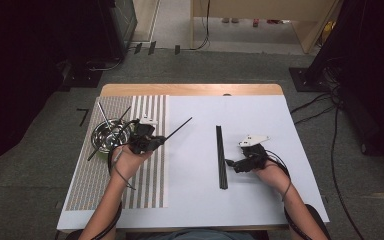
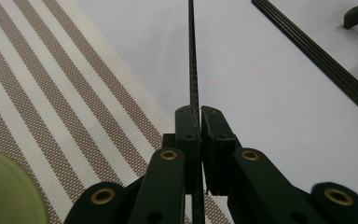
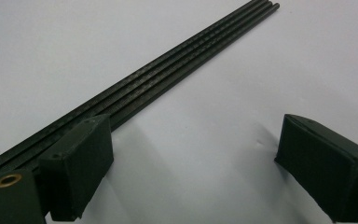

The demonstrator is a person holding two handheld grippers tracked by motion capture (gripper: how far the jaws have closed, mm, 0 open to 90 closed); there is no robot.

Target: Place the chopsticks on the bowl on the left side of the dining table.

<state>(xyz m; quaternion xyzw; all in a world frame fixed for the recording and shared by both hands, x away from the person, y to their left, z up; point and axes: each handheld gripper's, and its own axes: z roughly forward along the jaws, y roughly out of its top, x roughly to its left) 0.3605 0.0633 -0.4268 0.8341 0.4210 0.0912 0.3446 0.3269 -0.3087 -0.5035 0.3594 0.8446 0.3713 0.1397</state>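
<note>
One thin black chopstick we pinch in our left claw, toward the black row at three o'clock; our right claw waits spread.

In the left gripper view, the thin black rod ran off the top edge, its far tip unseen, and its near end was hidden between the jaws. A green object at the bottom-left corner was cut off and too blurred to identify.
</note>
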